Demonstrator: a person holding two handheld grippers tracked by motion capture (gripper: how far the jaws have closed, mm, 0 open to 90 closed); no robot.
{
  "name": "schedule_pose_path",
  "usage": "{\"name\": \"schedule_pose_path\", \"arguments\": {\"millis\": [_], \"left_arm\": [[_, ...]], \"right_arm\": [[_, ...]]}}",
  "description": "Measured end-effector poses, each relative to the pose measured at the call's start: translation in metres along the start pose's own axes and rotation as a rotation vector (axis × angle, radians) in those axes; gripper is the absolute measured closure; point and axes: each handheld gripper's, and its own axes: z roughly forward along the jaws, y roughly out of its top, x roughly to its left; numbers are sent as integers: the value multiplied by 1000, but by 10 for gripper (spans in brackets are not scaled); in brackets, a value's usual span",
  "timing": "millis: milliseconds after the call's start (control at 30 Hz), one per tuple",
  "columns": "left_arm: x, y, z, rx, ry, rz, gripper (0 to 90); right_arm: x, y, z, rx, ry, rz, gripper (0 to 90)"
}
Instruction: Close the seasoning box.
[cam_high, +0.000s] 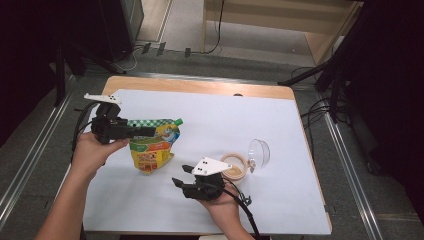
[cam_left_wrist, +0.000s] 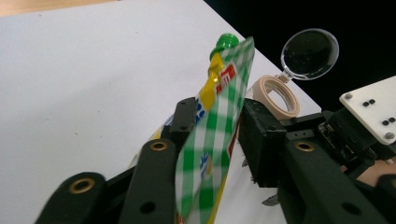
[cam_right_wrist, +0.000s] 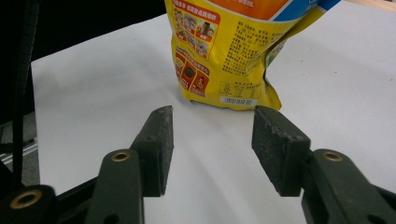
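A yellow spouted pouch (cam_high: 151, 150) with a green-checked top and green cap stands upright on the white table cover (cam_high: 210, 120), its bottom resting on the cover. My left gripper (cam_high: 149, 131) is shut on the pouch's checked top edge; in the left gripper view the pouch (cam_left_wrist: 233, 60) sits pinched between the jaws of the left gripper (cam_left_wrist: 215, 130). My right gripper (cam_high: 181, 175) is open, low, just right of the pouch's base. In the right gripper view the right gripper (cam_right_wrist: 212, 144) has nothing between its jaws, and the pouch (cam_right_wrist: 233, 51) stands a short way ahead.
A small round beige jar (cam_high: 234, 167) with tan contents sits behind my right hand, its clear hinged lid (cam_high: 259, 151) flipped open. The jar (cam_left_wrist: 275, 95) and its lid (cam_left_wrist: 310, 46) are in the left gripper view too. The table's wooden far edge (cam_high: 200, 86) lies beyond the cover.
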Motion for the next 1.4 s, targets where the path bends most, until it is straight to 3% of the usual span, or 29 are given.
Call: {"name": "schedule_pose_path", "arguments": {"millis": [67, 667, 1000, 1400], "left_arm": [[-2, 0, -2, -15, -3, 1, 594], [-10, 15, -23, -47, 29, 6, 566], [8, 23, -27, -56, 47, -15, 528], [29, 18, -24, -54, 88, -61, 495]], "right_arm": [[0, 0, 0, 5, 2, 3, 518], [-3, 9, -9, 58, 54, 35, 513], [-8, 13, -24, 77, 53, 48, 511], [-19, 22, -44, 56, 29, 57, 516]]}}
